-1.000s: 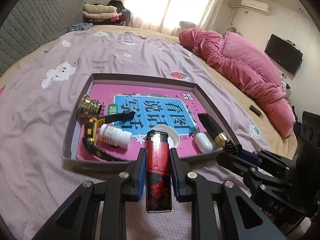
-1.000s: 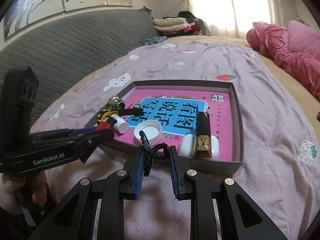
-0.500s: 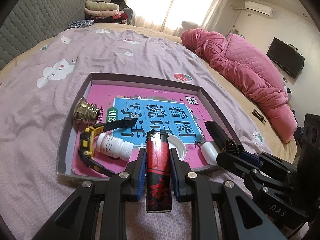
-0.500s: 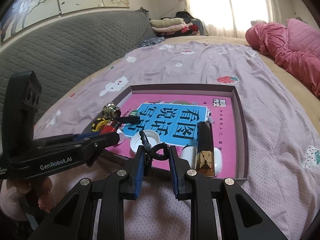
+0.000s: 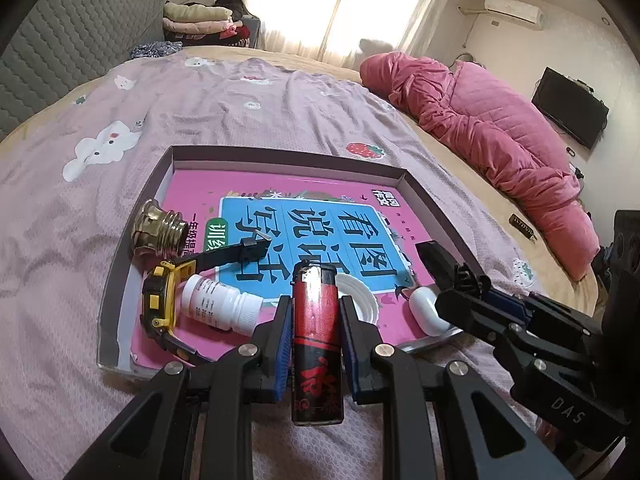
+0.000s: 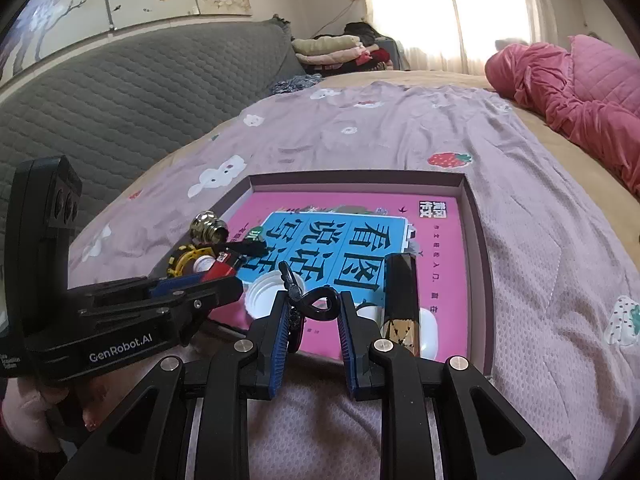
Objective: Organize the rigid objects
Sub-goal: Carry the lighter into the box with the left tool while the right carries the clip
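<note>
The left claw (image 5: 314,344) is clenched on a red-and-black lighter (image 5: 317,344), which stands upright between the blue pads with its metal head up, held over the near edge of the tray (image 5: 288,156). The right claw (image 6: 311,334) is clenched on a small black clip (image 6: 320,304) whose loop sticks up between the pads; it hangs over the same near edge, and in the left view it comes in from the right side. A hand (image 6: 32,408) grips the left tool at the lower left of the right view. The shallow tray lies on the bed (image 5: 240,96) and a pink book (image 5: 320,216) with a blue panel covers its floor. On the book, nearest, sit a white pill bottle (image 5: 220,306) on its side, touching a yellow-and-black watch (image 5: 162,300) to its left, a white cap (image 5: 358,296) just behind the lighter, and a white earbud case (image 5: 426,310) at the right. A black-and-gold tube (image 6: 402,300) lies across that case, pointing away. Behind the watch is a brass fitting (image 5: 158,228) in the left corner. Further off, a pink quilt (image 5: 480,128) is heaped on the right of the bed, and folded clothes (image 5: 200,20) are stacked by the window.
</note>
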The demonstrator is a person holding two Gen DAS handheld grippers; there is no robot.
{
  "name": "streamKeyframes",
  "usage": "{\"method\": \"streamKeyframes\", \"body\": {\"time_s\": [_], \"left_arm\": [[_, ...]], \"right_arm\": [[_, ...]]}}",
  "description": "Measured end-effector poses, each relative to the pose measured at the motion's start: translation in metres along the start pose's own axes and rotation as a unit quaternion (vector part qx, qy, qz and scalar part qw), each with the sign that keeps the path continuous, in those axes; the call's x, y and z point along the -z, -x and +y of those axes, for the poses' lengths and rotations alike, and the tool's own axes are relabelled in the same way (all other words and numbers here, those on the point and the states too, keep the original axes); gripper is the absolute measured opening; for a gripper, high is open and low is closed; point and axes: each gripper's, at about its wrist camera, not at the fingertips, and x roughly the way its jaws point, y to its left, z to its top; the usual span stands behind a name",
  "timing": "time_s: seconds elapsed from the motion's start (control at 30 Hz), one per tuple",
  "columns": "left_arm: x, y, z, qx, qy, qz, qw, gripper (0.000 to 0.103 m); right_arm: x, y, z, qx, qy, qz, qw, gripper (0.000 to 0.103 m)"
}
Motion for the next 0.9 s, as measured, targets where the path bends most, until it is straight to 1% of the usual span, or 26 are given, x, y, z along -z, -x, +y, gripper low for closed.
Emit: {"method": "streamKeyframes", "body": {"time_s": [0.3, 0.53, 0.73, 0.9], "left_arm": [[0.000, -0.006, 0.000, -0.002, -0.005, 0.006, 1.0000, 0.023], [-0.001, -0.013, 0.002, -0.014, -0.005, 0.012, 0.9998, 0.021], [-0.001, -0.015, 0.006, -0.022, -0.004, 0.010, 0.9997, 0.021], [-0.001, -0.015, 0.011, -0.026, 0.003, 0.009, 0.9996, 0.021]], "right_arm": [[-0.003, -0.010, 0.002, 0.003, 0.007, 0.007, 1.000, 0.024], [-0.003, -0.023, 0.008, 0.005, 0.025, 0.017, 1.000, 0.024], [-0.002, -0.034, 0.014, 0.012, 0.044, 0.025, 0.999, 0.024], [0.000, -0.040, 0.012, 0.015, 0.042, 0.034, 0.998, 0.024]]}}
